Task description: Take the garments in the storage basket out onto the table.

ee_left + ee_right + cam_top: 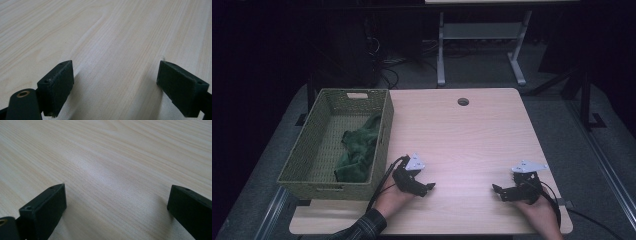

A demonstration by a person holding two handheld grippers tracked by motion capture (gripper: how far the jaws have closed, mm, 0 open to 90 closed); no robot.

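Observation:
A green woven basket (302,160) stands on the left part of the wooden table (462,135), and a dark green cloth (358,149) lies crumpled inside it. My left gripper (428,188) rests low over the table near the front edge, just right of the basket, its jaws wide apart with nothing between them. In the left gripper view its open gripper (116,83) faces bare wood. My right gripper (497,191) sits near the front right, pointing left, also open and empty. The right gripper view has the same spread gripper (117,207) over bare wood.
A round cable hole (463,101) sits near the table's far edge. A grey desk frame (477,45) stands on the floor behind the table. Cables trail from both grippers off the front edge. Bare tabletop lies between and beyond the two grippers.

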